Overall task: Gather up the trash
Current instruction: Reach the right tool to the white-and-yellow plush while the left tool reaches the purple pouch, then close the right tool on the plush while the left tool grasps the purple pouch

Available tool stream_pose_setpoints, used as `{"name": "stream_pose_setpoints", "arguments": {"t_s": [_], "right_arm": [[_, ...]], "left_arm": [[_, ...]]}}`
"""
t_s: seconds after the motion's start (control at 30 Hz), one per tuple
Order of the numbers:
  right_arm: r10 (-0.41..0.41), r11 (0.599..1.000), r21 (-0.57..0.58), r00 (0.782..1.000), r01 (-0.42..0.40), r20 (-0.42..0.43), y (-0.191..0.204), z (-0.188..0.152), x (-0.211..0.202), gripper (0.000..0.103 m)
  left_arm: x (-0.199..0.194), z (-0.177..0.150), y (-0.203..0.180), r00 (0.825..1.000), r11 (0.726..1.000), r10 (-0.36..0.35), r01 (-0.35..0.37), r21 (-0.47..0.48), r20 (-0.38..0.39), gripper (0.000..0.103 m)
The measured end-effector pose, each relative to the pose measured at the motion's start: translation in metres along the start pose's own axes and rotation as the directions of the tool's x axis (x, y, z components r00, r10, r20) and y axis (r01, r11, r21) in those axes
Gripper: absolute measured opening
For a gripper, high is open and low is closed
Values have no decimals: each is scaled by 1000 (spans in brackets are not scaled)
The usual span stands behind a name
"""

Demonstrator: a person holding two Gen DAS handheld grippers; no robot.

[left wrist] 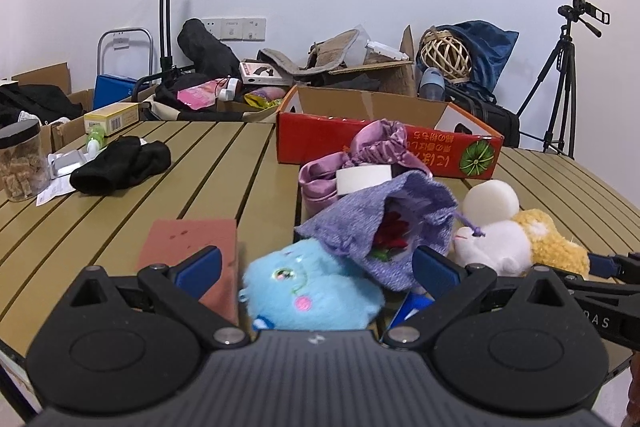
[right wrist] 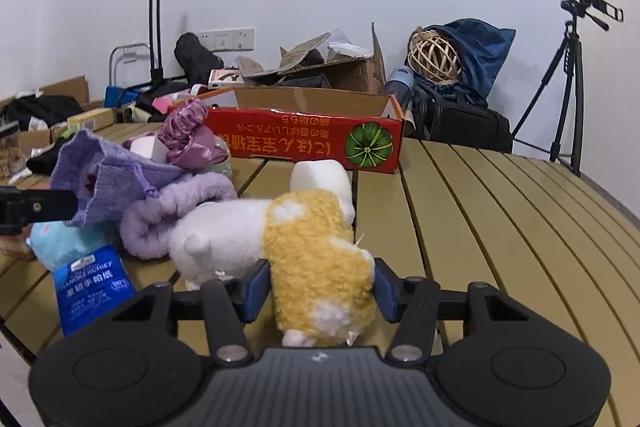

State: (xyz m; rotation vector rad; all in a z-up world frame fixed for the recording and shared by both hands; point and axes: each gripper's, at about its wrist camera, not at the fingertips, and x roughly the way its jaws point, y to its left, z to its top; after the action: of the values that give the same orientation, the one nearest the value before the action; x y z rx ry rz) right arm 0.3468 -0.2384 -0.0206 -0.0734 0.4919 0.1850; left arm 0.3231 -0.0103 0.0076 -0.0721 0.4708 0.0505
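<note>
On the slatted tan table (right wrist: pixel 500 211) the right gripper (right wrist: pixel 320 287) has its blue pads pressed against both flanks of a yellow-and-white plush animal (right wrist: pixel 316 263), the jaws narrowed onto its yellow body, which lies at the near edge with its white head end turned left; the left gripper (left wrist: pixel 316 267) stands with its jaws wide, the blue plush toy (left wrist: pixel 312 287) lying between them with neither pad pressing on it; a lilac knitted drawstring pouch (left wrist: pixel 384 223) lies open-mouthed over the top of the blue toy, something red showing inside it; a brick-red sponge block (left wrist: pixel 192 247) sits just beside the left finger; a blue packet of paper handkerchiefs (right wrist: pixel 94 291) lies near the table's front edge beside the blue toy; behind the pouch a purple satin bag (left wrist: pixel 360 151) holds a roll of white tape (left wrist: pixel 364 177), and a white foam piece (left wrist: pixel 494 199) rests just behind the plush animal; a red cardboard box (right wrist: pixel 312 139) with a green pumpkin print stands open at the table's far side; to the left lie a black cloth (left wrist: pixel 120 163) and a clear jar (left wrist: pixel 22 159) of brown cubes; past the table, against the white wall, are cartons, bags, a woven rattan ball (right wrist: pixel 434 57) and a camera tripod (right wrist: pixel 568 75).
</note>
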Motion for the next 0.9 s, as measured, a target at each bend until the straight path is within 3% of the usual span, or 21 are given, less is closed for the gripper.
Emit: {"name": "stream_pose_setpoints", "arguments": {"t_s": [0.3,0.63,0.7,0.9], "right_arm": [[1,996,87,998,-7,67,-11,-5,-16,45],[-39,989,143,994,24,104,-22,-7,-27,45],[-43,988,154,994,26,103,-24,-8,-28,45],[-52,985,170,993,34,104,-28,-11,-29,45]], "left_arm": [[0,2,-21,999,999,-35,34,32,30,103],[17,0,-34,998,1000,-2,0,32,63,102],[21,1,-33,998,1000,-1,0,19,60,96],[30,0,-31,1000,1000,-16,16,6,18,58]]}}
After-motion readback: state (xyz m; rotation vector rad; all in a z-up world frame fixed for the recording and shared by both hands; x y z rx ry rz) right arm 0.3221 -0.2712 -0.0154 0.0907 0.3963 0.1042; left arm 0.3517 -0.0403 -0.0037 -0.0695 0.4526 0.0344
